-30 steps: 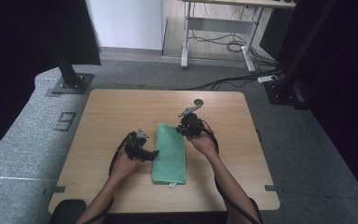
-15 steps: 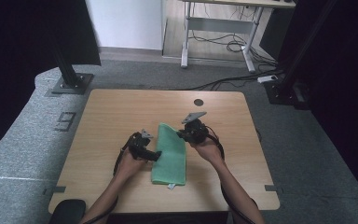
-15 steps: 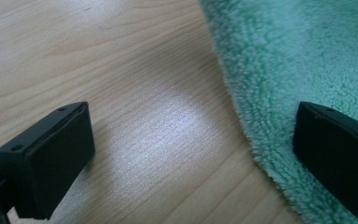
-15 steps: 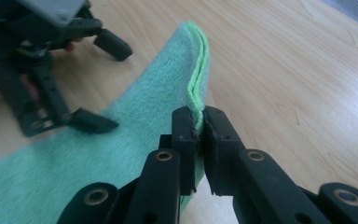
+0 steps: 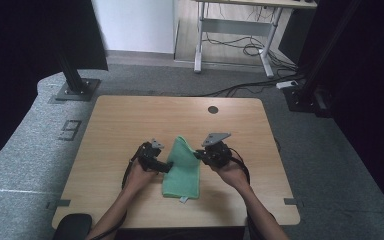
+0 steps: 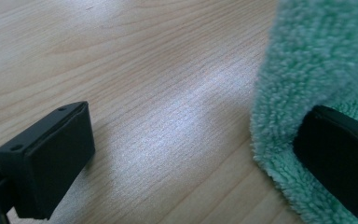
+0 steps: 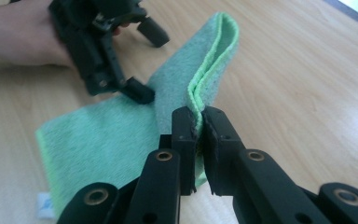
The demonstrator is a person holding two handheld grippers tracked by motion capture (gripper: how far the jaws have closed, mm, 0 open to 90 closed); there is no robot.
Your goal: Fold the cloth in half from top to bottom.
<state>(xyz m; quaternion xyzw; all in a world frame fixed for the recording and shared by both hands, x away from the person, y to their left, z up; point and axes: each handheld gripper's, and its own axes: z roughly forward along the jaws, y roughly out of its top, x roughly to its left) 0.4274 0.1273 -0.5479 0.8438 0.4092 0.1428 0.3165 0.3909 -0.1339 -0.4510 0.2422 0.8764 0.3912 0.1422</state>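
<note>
A green fleece cloth (image 5: pixel 180 175) lies at the middle of the wooden table (image 5: pixel 130 120). In the right gripper view my right gripper (image 7: pixel 199 125) is shut on the cloth's (image 7: pixel 98 140) doubled edge and holds that fold raised off the wood. From above, the right gripper (image 5: pixel 200 154) sits at the cloth's right side. My left gripper (image 5: pixel 166 166) is at the cloth's left edge. Its jaws stand open: one pad (image 6: pixel 46 161) is over bare wood, the other lies on the cloth (image 6: pixel 317 56). The right gripper view also has the left gripper (image 7: pixel 147 63) beyond the fold.
A round cable hole (image 5: pixel 213 109) lies in the table's far part. A white tag (image 5: pixel 182 199) sticks out from the cloth's near edge. Black stand bases (image 5: pixel 75 90) sit on the grey floor beyond the table's corners.
My right gripper has come toward the person's side with the cloth's right edge pinched in it, raising a fold. The left gripper has stayed put.
</note>
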